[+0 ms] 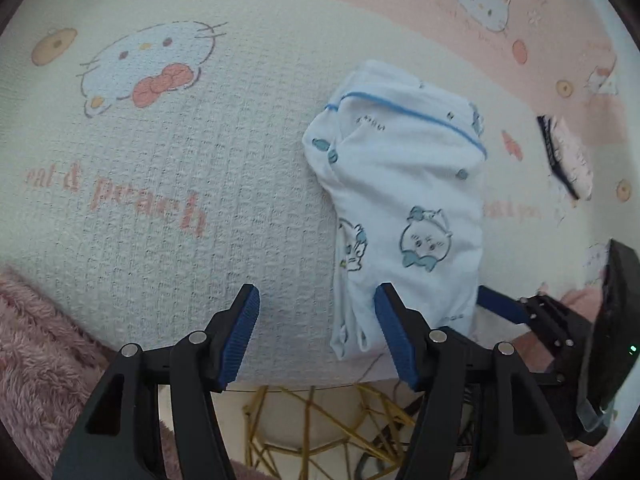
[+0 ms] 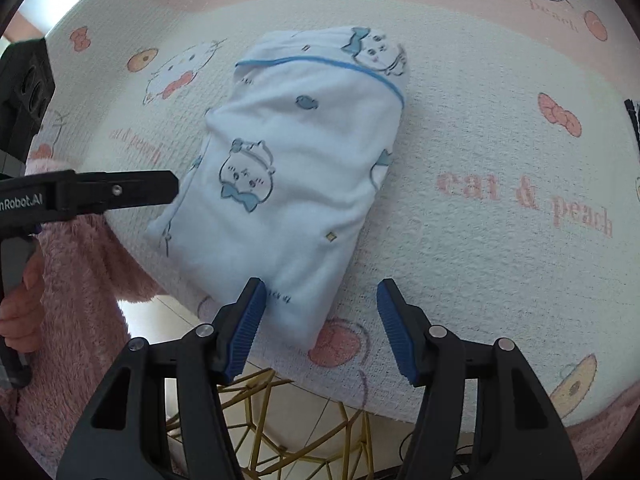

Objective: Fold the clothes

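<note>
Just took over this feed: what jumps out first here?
A folded white garment with blue cartoon prints lies near the front edge of the cat-print cloth covering the table. Both grippers are open and empty: the left gripper hovers at its near-left corner, the right gripper over its near end.

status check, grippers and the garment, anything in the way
Left gripper open, empty, at the garment's near-left edge. Right gripper open, empty, over its near corner. White printed garment folded, flat on the tablecloth. Nothing in the way.
</note>
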The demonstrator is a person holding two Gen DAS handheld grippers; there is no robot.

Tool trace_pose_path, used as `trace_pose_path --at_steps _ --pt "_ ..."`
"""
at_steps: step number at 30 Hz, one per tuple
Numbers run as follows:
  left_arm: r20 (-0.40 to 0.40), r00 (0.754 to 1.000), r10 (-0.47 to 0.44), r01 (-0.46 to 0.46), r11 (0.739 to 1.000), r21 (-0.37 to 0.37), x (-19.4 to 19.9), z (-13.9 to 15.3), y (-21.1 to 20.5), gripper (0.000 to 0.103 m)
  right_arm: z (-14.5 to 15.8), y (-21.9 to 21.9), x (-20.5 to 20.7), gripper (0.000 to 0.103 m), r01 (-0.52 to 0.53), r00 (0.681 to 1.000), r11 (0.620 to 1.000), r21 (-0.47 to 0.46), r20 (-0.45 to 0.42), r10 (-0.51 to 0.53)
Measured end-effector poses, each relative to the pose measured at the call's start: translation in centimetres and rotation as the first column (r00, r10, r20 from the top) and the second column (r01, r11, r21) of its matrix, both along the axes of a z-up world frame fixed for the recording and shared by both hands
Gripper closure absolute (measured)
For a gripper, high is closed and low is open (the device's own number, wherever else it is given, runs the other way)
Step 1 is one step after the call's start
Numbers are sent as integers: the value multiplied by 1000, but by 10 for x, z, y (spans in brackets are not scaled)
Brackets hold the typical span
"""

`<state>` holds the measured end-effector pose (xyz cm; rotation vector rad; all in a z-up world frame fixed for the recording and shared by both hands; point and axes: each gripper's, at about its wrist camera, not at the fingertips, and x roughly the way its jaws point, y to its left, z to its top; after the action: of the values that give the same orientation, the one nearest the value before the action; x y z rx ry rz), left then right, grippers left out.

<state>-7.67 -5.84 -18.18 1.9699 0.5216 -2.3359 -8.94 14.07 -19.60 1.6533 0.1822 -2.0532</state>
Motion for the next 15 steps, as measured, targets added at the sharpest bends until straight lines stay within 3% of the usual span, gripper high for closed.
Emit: trace_pose_path --at_steps 3,4,6,8,9,11,15 --pt "55 996 66 -59 991 -124 7 -5 -5 40 1 0 17 43 -38 999 999 38 -26 39" --pt "53 993 107 -101 990 -97 10 -5 -10 40 2 6 20 43 -28 999 999 31 -27 29" --pt "17 981 192 -193 978 78 20 1 -21 40 3 16 22 43 7 1000 1000 3 -29 -6" --pt "-1 967 253 -244 933 263 29 4 -25 40 5 24 18 43 58 998 998 -39 -30 -60" --pt "4 965 263 -251 917 309 33 3 -20 40 6 28 16 43 84 996 995 -59 -30 -86" --pt "20 971 240 -232 912 338 39 -1 -5 40 8 36 12 43 135 990 986 -100 -28 -139" --pt "67 976 209 -218 875 432 56 -10 0 40 3 35 8 43 155 987 981 -117 -23 -159"
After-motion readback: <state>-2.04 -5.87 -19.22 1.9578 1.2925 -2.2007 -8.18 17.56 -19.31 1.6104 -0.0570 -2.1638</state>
